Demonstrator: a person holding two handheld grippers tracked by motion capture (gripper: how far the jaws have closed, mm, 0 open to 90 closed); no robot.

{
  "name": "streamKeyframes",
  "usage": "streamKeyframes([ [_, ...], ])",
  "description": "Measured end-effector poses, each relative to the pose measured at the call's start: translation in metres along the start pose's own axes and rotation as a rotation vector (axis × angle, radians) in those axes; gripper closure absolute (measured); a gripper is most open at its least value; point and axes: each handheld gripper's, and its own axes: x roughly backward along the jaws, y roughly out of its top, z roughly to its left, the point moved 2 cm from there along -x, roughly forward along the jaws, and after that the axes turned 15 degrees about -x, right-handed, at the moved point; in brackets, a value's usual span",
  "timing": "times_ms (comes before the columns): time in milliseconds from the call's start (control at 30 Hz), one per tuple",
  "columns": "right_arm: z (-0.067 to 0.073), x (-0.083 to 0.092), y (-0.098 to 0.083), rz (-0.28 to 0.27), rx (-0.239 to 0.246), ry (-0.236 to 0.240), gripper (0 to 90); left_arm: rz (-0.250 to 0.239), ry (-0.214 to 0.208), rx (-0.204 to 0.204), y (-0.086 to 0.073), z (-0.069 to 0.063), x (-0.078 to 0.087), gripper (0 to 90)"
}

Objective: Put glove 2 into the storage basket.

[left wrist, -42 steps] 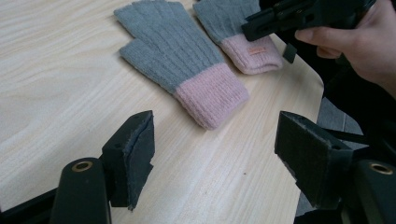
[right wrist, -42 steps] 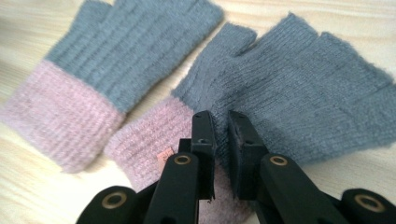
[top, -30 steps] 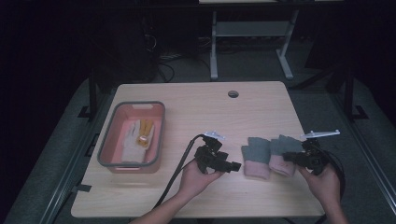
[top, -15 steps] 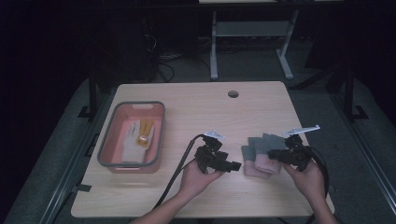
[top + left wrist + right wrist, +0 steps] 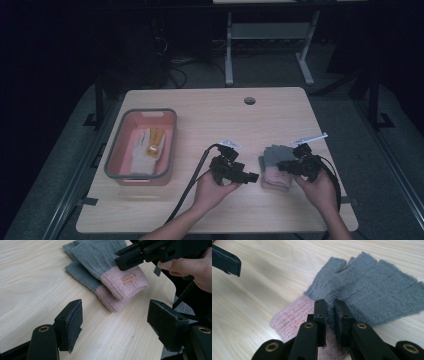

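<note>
A small orange sewn-on tag (image 5: 129, 278) is showing on the pink ribbed cuff of the upper grey knitted glove (image 5: 105, 257); its lettering is too small to read.

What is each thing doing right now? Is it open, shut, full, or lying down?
Left hand-held gripper: open, nothing between its pads, beside the gloves.
Right hand-held gripper: jaws nearly shut, over the top glove; whether it pinches the knit is unclear.
Grey and pink gloves: lying flat, one stacked on the other.
Pink bin: upright, holding a light glove.
Table: bearing everything.
</note>
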Motion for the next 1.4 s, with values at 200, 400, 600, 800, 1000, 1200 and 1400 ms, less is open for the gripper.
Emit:
streamKeyframes([
  [200, -0.002, -0.005, -0.001, 0.011, -0.014, 0.009, 80.2, 0.003, -0.002, 0.006, 0.0, 0.001, -0.002, 28.6],
  [400, -0.003, -0.009, -0.002, 0.023, -0.016, 0.021, 77.5, 0.011, -0.012, 0.013, 0.001, 0.001, -0.009, 28.7],
  [600, -0.006, -0.01, -0.003, 0.025, -0.029, 0.03, 70.9, 0.012, -0.021, 0.03, 0.002, 0.001, -0.016, 28.7],
  [800, -0.012, -0.002, -0.003, 0.003, -0.063, 0.051, 61.9, 0.015, -0.035, 0.052, 0.005, 0.001, -0.026, 28.7],
  [1000, -0.022, 0.004, -0.005, -0.018, -0.104, 0.059, 54.2, 0.025, -0.036, 0.073, 0.007, 0.002, -0.038, 29.1],
  [1200, -0.034, 0.007, -0.011, -0.031, -0.161, 0.073, 49.7, 0.028, -0.039, 0.111, 0.007, 0.006, -0.048, 30.2],
  [1400, -0.042, 0.007, -0.015, -0.038, -0.19, 0.077, 48.9, 0.039, -0.036, 0.143, 0.004, 0.011, -0.059, 29.3],
])
